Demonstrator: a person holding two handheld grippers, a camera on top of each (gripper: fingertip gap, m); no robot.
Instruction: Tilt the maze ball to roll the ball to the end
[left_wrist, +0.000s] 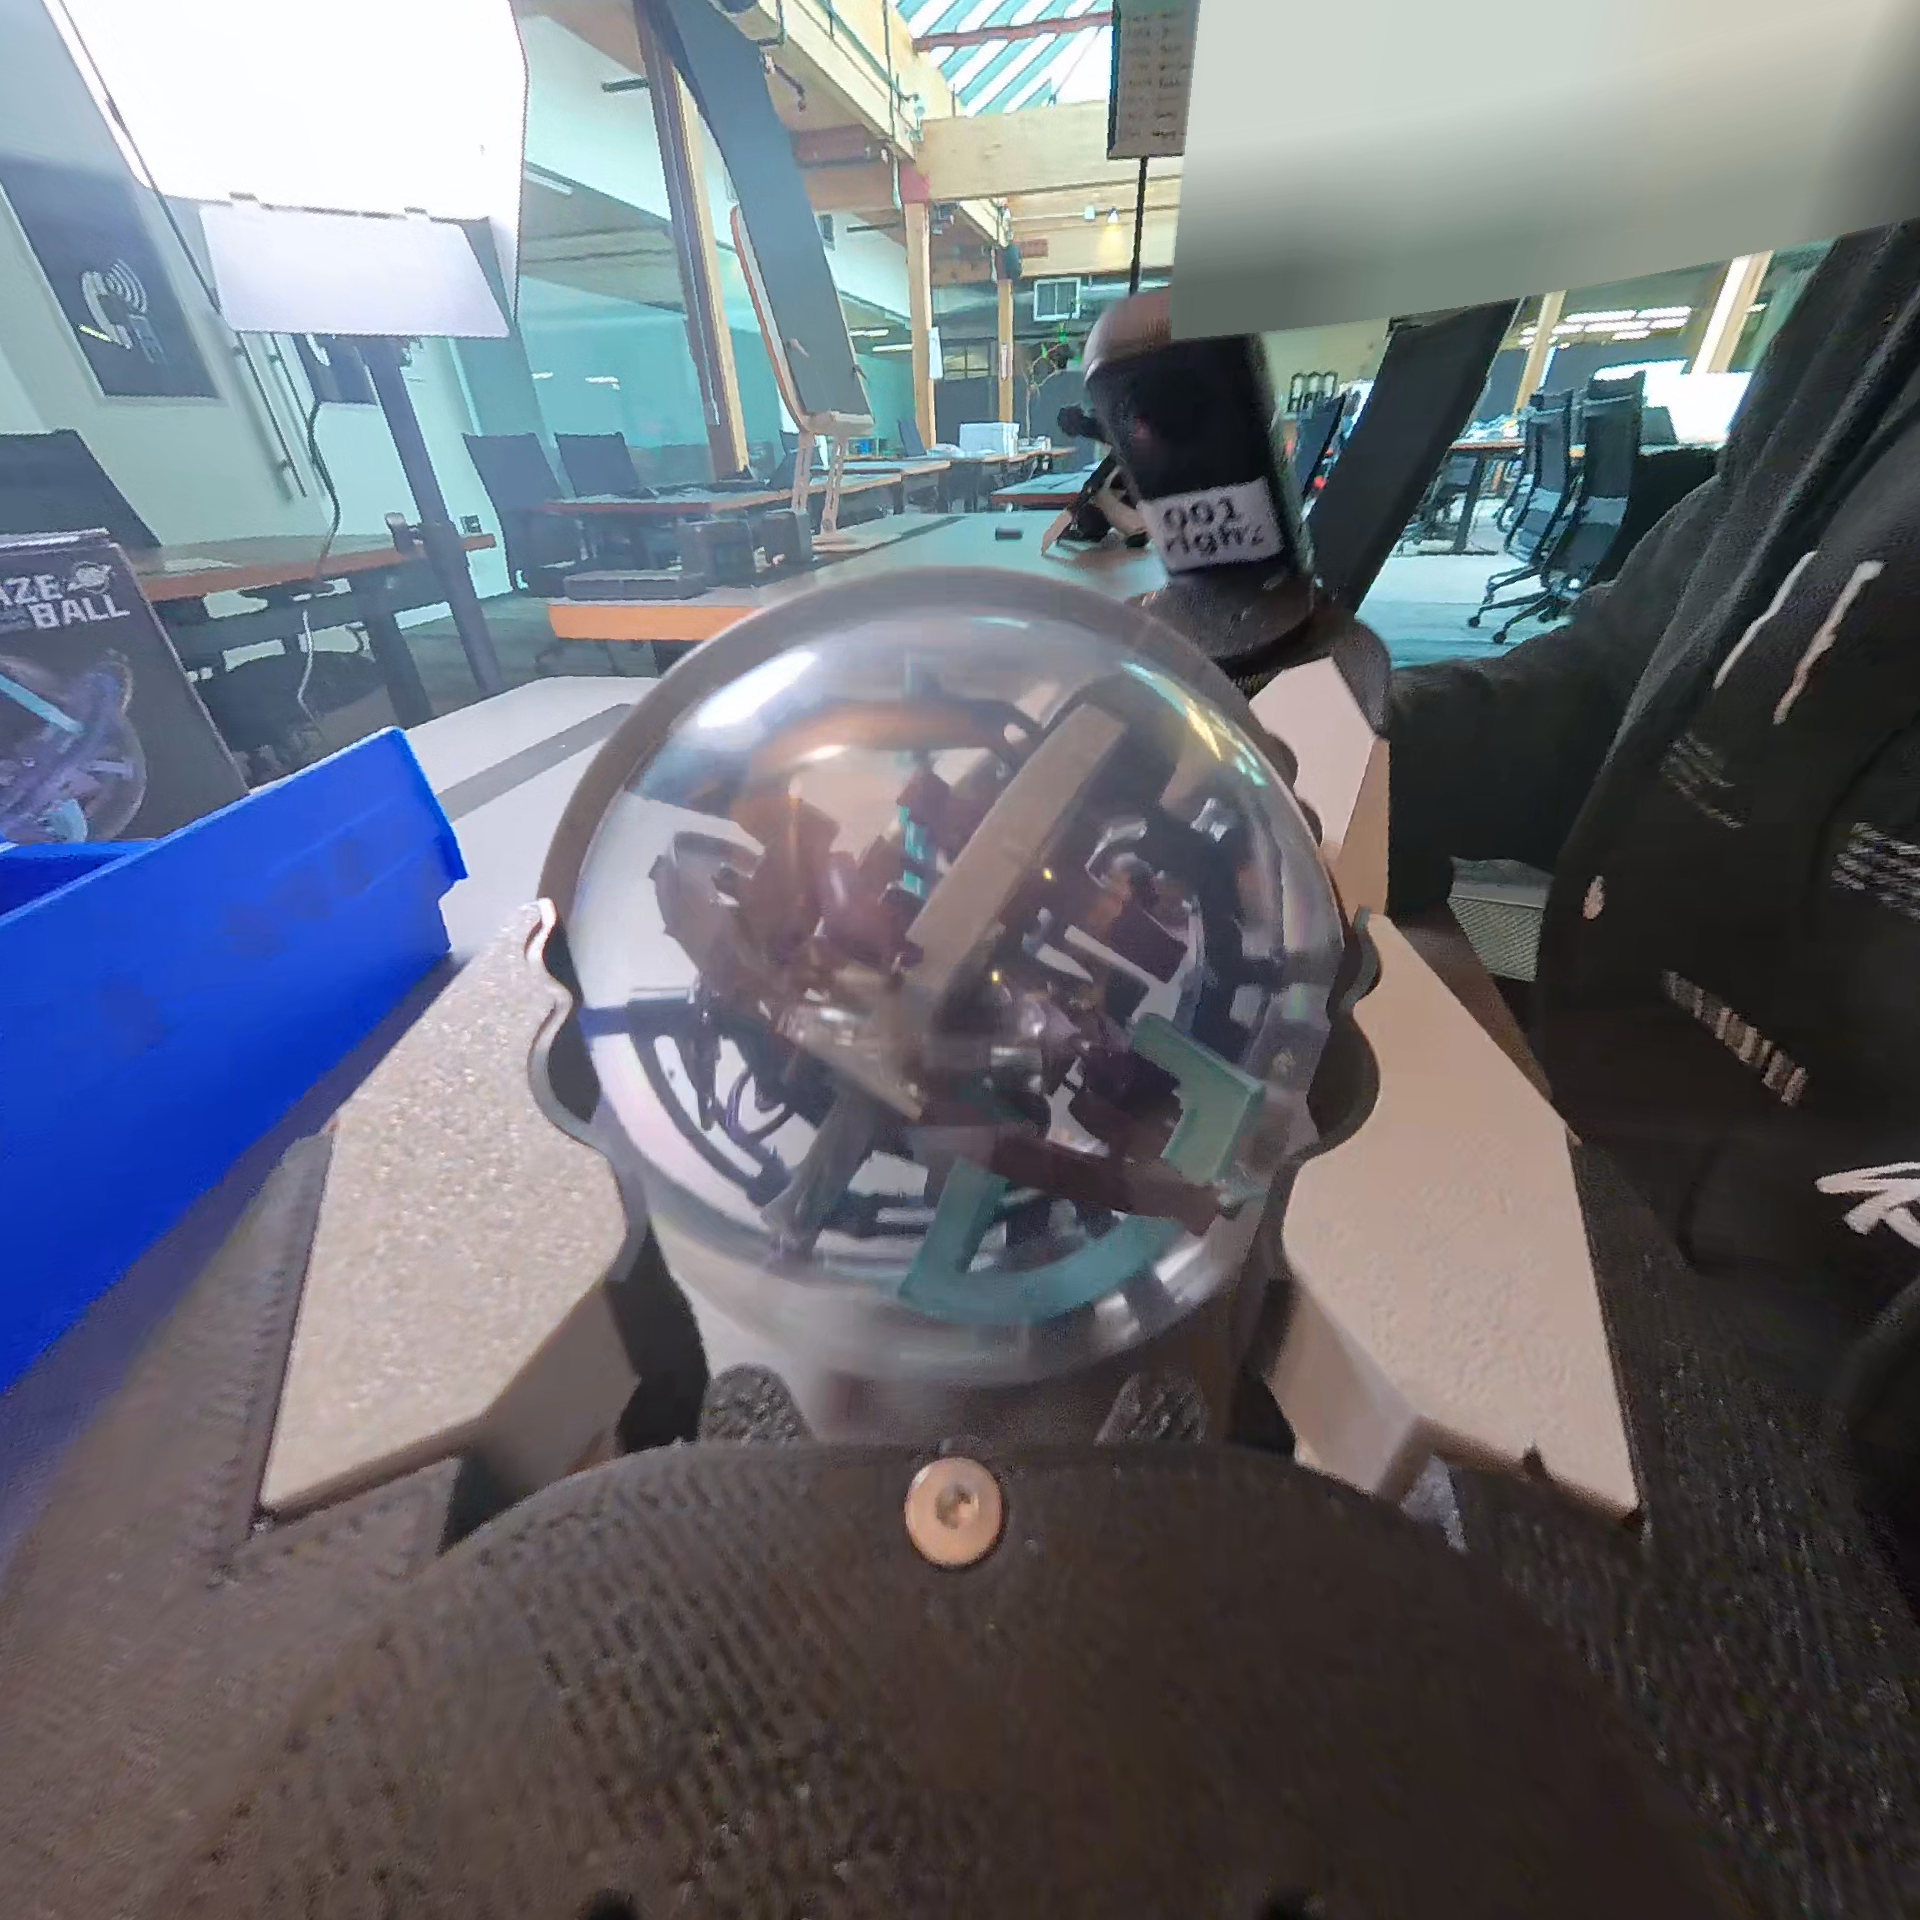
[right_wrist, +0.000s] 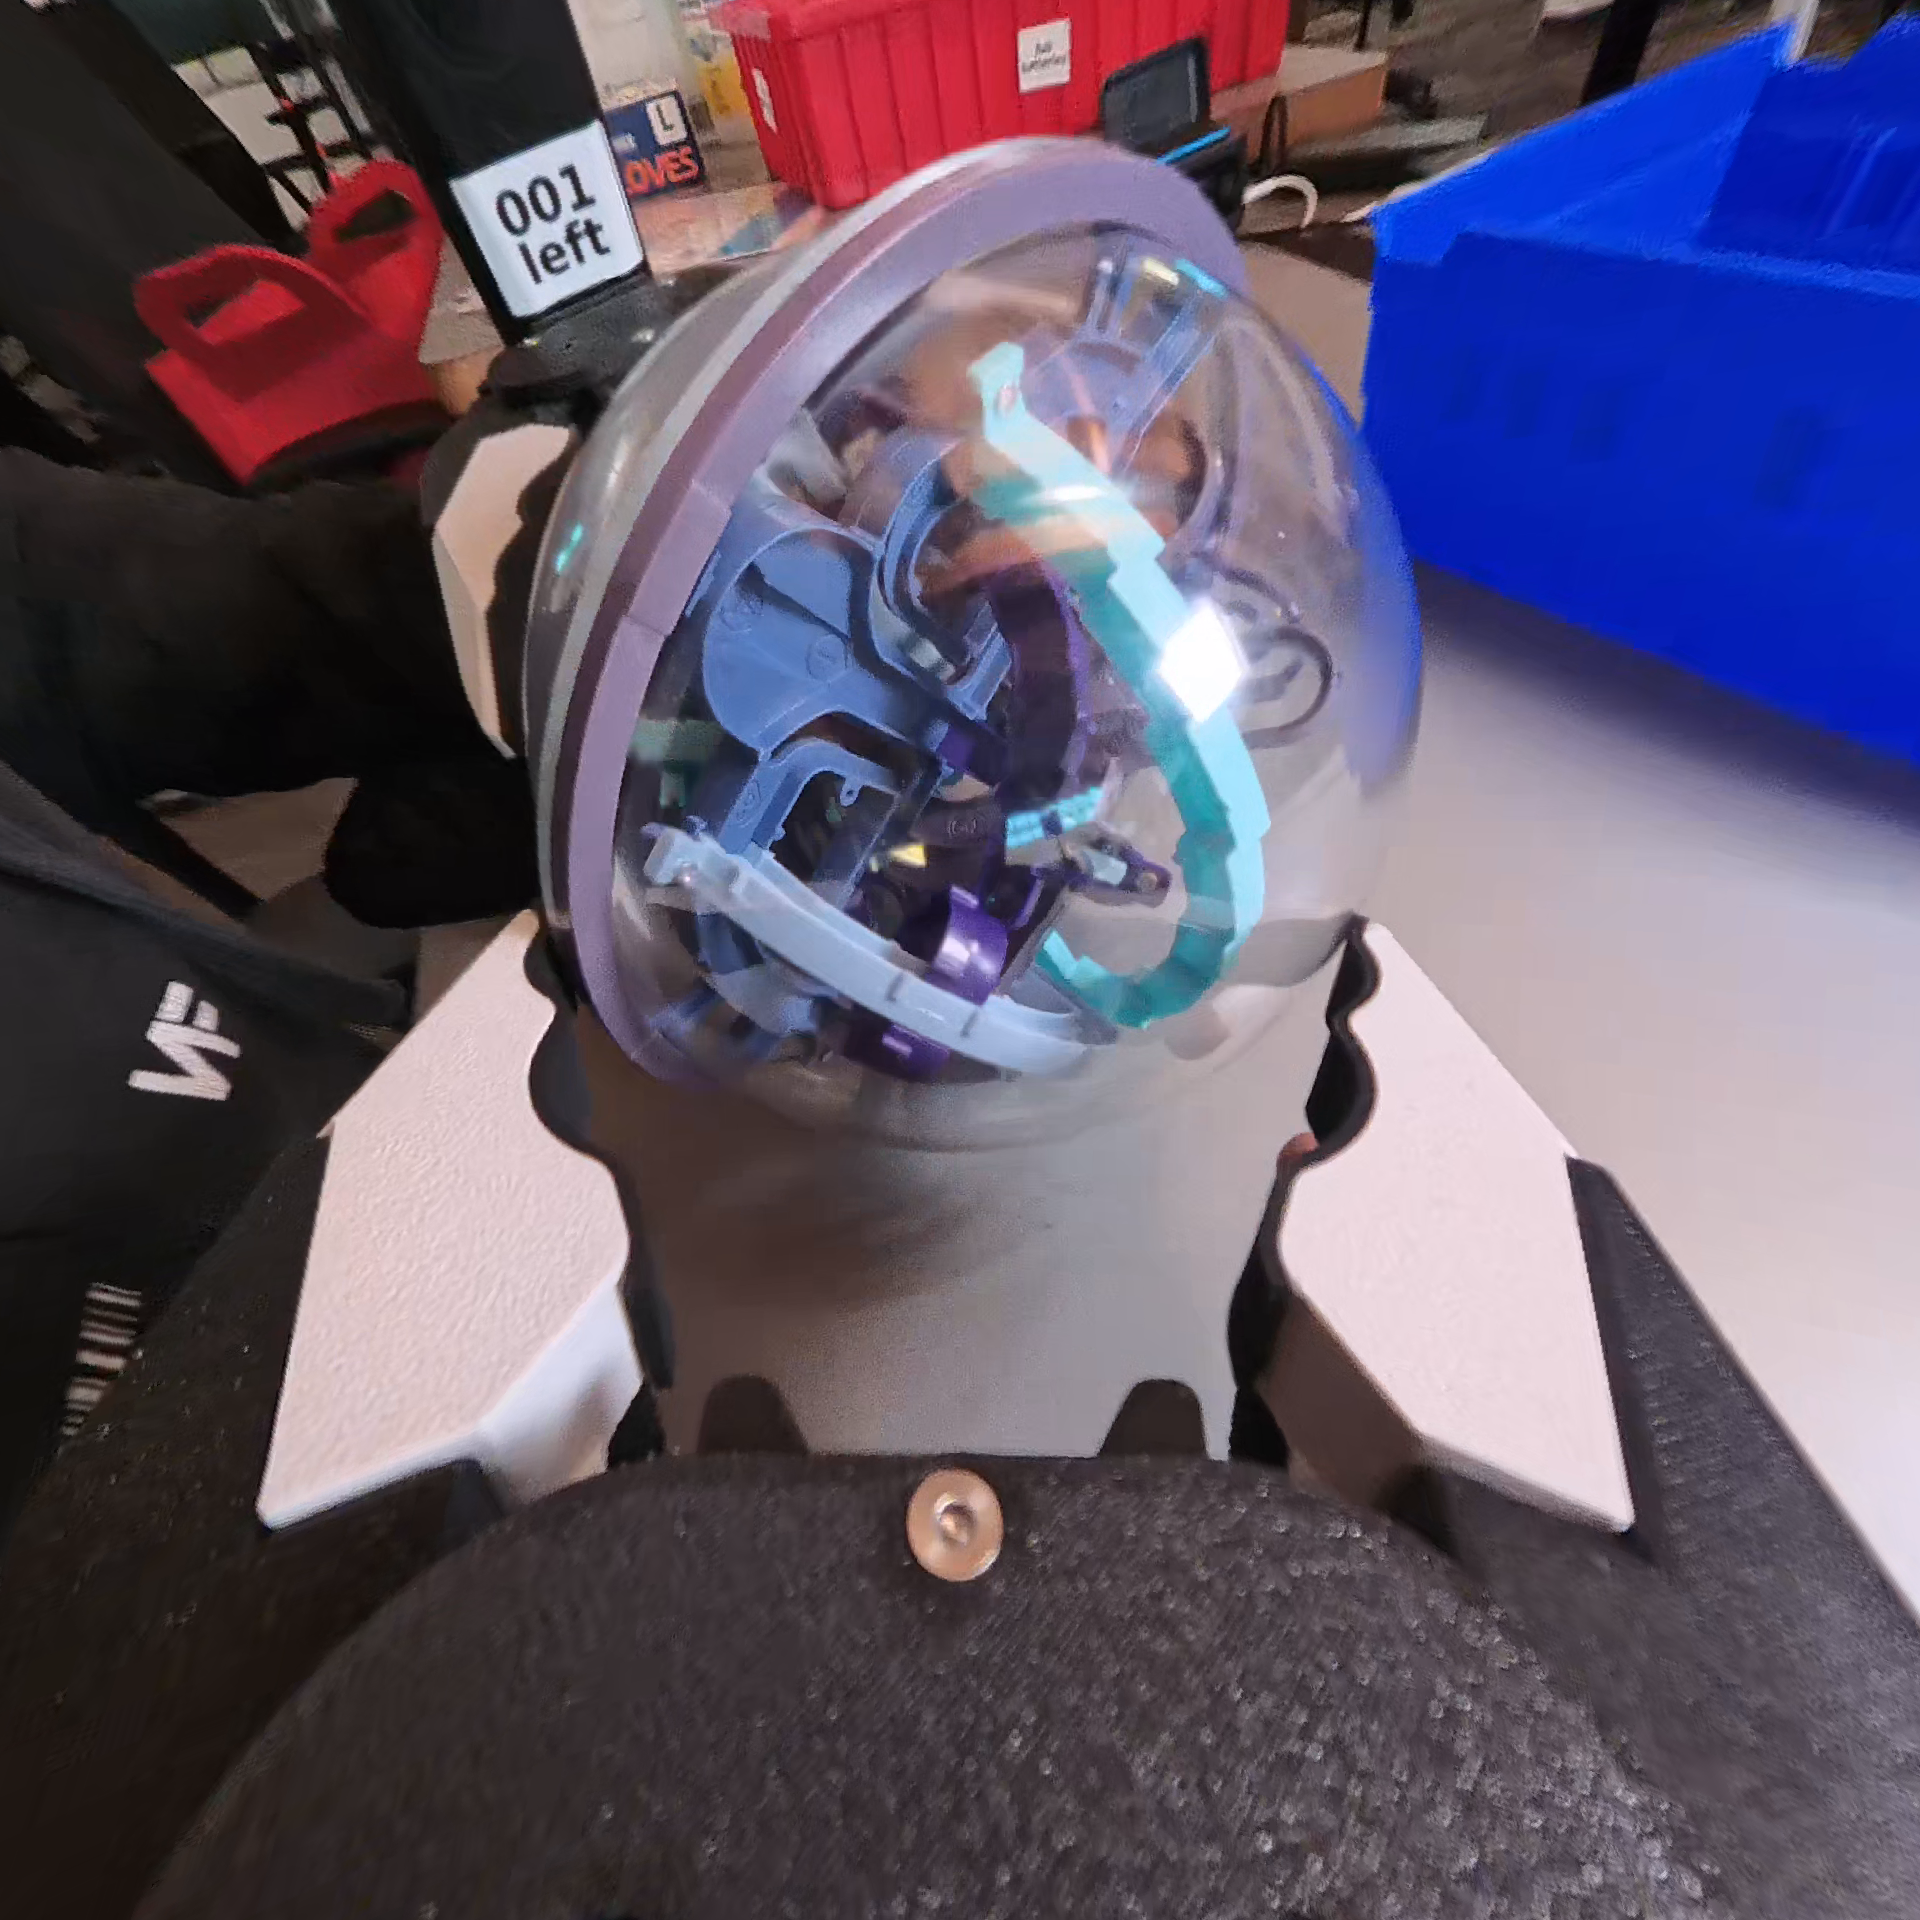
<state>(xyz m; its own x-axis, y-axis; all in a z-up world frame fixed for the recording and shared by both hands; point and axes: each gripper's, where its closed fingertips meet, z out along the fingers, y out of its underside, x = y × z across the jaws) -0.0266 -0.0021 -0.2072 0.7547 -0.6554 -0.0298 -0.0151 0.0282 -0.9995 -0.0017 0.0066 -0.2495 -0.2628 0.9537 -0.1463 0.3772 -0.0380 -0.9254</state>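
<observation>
With both my left hand-held gripper (left_wrist: 951, 925) and right hand-held gripper (right_wrist: 940, 977) clamped on the maze ball (right_wrist: 966, 644), I should tilt slowly, watching the track.

Clear plastic sphere maze ball (right_wrist: 977, 644), grey equator band tilted diagonally; blue, teal, purple, pale grey tracks inside. Lifted off white desk (right_wrist: 1662, 935), clamped between fingers of left hand-held gripper (left_wrist: 951, 997) and right hand-held gripper (right_wrist: 945, 1029).
</observation>
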